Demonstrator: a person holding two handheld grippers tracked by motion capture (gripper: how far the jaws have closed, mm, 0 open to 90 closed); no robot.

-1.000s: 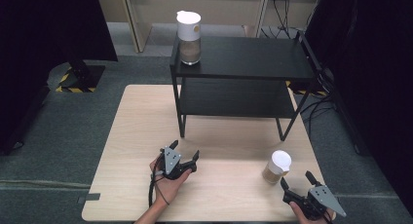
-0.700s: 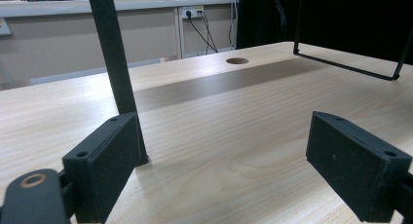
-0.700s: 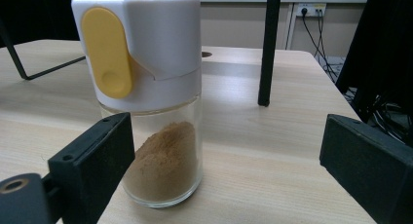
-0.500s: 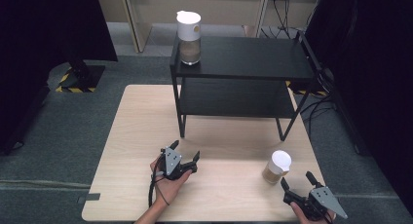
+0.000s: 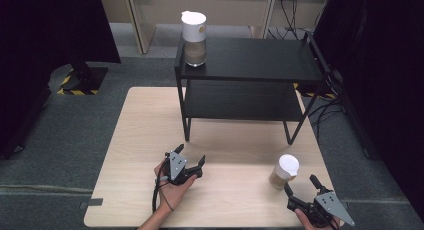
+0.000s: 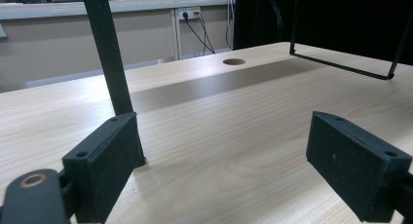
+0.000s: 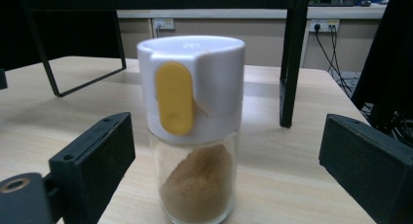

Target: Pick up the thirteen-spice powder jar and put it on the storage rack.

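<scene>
Nothing has shifted: right tongs [image 5: 303,186] hang wide open, empty, just short of the upright spice jar [image 5: 285,171] standing on the worktop [image 5: 140,140] dead ahead. Left tongs [image 5: 191,156], also open and empty, sit farther from the jar.

Black two-jaw grippers [image 5: 190,158] — grey three-cornered top plates, screwed flat pads [image 7: 92,158].

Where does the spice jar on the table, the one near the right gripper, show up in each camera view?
High view: the spice jar stands on the table at lower right, just ahead of the right gripper.
Left gripper view: not in it.
Right gripper view: the jar is at centre, between the open jaws, untouched.
Shared landmark: the black shelf rack, whose legs rise behind.
</scene>
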